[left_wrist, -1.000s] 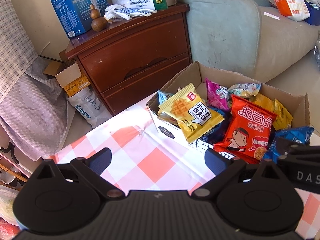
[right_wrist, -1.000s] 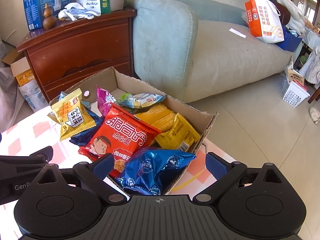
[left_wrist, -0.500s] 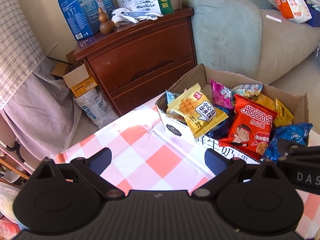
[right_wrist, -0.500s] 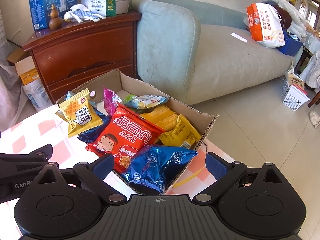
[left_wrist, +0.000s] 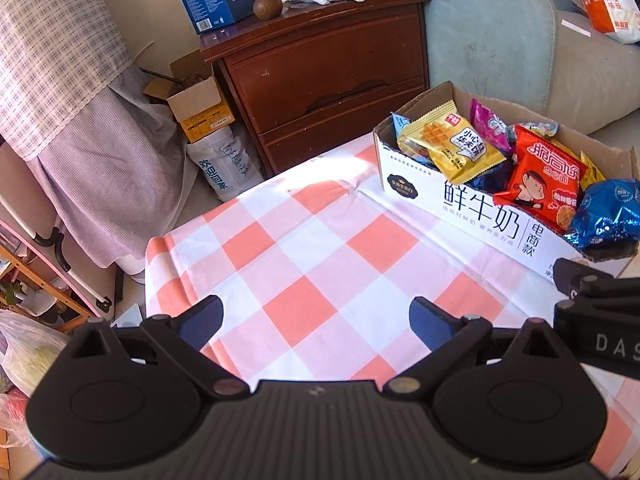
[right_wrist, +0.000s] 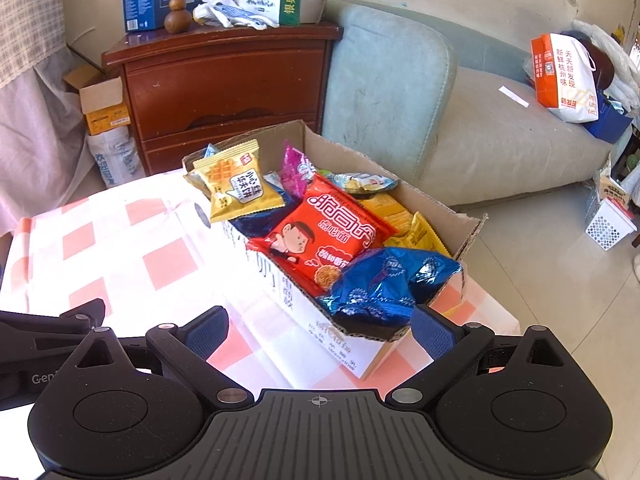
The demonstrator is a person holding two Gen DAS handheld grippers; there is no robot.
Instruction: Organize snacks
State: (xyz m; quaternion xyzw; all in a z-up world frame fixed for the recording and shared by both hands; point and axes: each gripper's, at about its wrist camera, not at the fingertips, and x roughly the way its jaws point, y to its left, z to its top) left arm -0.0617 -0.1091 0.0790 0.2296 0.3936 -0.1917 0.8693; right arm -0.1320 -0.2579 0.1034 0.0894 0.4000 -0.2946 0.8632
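Observation:
A cardboard milk box (left_wrist: 472, 204) (right_wrist: 288, 292) stands on the checked tablecloth, filled with snack packets. On top lie a yellow waffle packet (left_wrist: 460, 148) (right_wrist: 236, 184), a red noodle packet (left_wrist: 540, 176) (right_wrist: 324, 236) and a shiny blue packet (left_wrist: 608, 212) (right_wrist: 384, 280). My left gripper (left_wrist: 316, 318) is open over the bare cloth, left of the box, with nothing between its fingers. My right gripper (right_wrist: 320, 328) is open too, just short of the box's near corner and the blue packet.
A brown drawer chest (left_wrist: 324, 64) with cartons on top stands behind the table. A pale sofa (right_wrist: 460, 120) with an orange bag (right_wrist: 564, 76) runs to the right. The table (left_wrist: 304, 264) drops off at its left edge, with boxes and fabric on the floor.
Both grippers have drawn back from the box, so it now sits farther away and more checked cloth shows. Both stay open. The packets have not moved.

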